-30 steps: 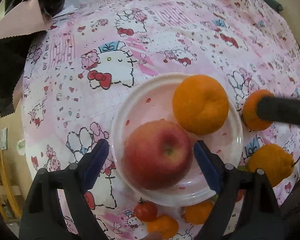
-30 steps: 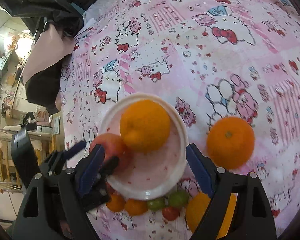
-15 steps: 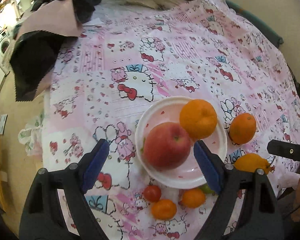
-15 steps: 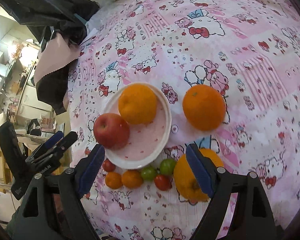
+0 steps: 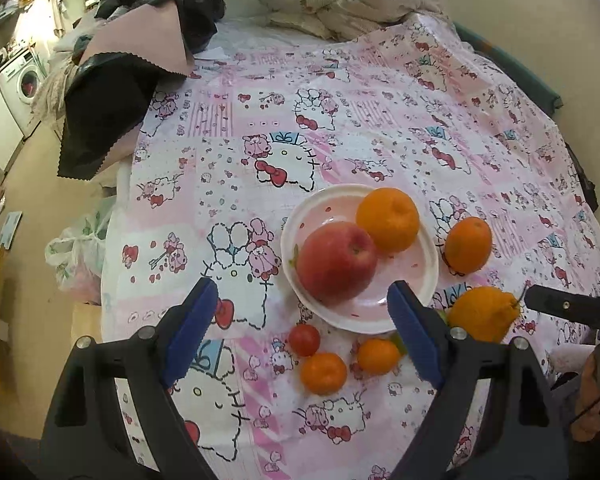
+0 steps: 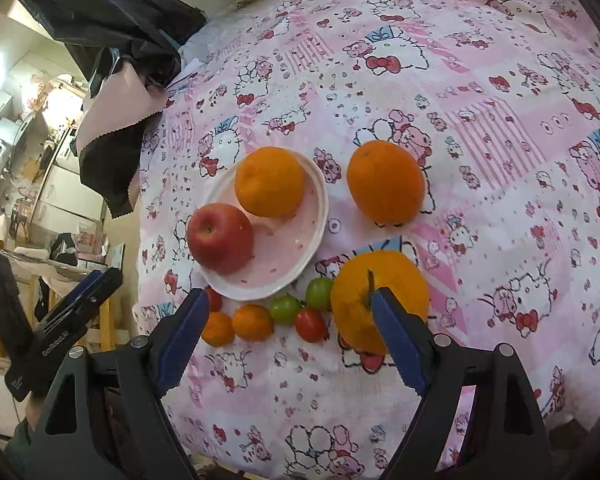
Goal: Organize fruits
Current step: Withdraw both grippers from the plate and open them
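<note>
A plate (image 6: 320,208) sits on the tablecloth (image 6: 480,92), with an apple (image 6: 220,238) at its near left and an orange (image 6: 269,187) behind it, the two touching. A second orange (image 6: 385,183) lies on the cloth to the right of the plate. Nearer, a stemmed citrus (image 6: 370,280) sits before that orange. Along the plate's near edge runs a row of small fruits (image 6: 256,322). A dark cloth (image 5: 104,120) hangs off the far left edge.

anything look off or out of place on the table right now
Nothing spilled or damaged. Only the apple and one orange sit on the plate; two big oranges and the small tomatoes lie loose on the cloth.
</note>
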### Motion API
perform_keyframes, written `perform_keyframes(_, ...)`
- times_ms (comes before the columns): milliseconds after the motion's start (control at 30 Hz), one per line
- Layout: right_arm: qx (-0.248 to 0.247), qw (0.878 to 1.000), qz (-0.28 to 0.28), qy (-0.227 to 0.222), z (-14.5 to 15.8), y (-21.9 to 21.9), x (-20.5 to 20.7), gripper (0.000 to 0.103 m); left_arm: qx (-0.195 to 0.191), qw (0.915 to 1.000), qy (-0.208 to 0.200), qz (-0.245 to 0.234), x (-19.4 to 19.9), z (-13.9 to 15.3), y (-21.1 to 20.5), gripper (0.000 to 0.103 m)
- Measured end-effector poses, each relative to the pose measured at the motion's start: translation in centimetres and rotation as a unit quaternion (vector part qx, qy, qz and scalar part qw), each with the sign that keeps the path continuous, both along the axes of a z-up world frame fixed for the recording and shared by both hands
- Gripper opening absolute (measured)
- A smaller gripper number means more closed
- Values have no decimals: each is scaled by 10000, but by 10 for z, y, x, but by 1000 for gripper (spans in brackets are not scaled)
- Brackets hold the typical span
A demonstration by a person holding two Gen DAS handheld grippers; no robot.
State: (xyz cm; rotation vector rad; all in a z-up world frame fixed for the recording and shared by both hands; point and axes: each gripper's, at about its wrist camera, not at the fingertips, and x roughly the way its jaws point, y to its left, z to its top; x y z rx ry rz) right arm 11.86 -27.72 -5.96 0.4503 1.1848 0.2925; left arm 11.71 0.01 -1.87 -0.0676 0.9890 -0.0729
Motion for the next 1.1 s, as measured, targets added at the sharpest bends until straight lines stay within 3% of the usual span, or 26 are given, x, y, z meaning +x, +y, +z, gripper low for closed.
perform_keyframes(433, 101, 9970, -762, 100, -4, -33, -12, 86, -220, 9977, 145, 619, -17, -11, 23, 84)
perform_keyframes(733, 367, 9923, -1104, 435, -18, -43, -5, 86, -466, 9888, 872, 1115, -6, -46, 47, 84)
perform_keyframes(867, 339, 9932, -992, 511, -22, -36, -2, 86, -586, 9846, 1282, 1039, -5, -66, 42, 81)
perform_keyframes(967, 319, 9939, -919, 514, -23, -32, 0, 86, -533, 9825, 1642, 705, -3, -85, 24, 77)
perform_keyframes(1067, 318, 9941, -888, 544, -24, -30, 2, 86, -476, 9789, 1929, 472, -2, -101, 9, 62)
perform_keyframes(1100, 330, 9939, -902, 548, -24, -31, 2, 86, -472, 9773, 2019, 426, -1, -107, 5, 61)
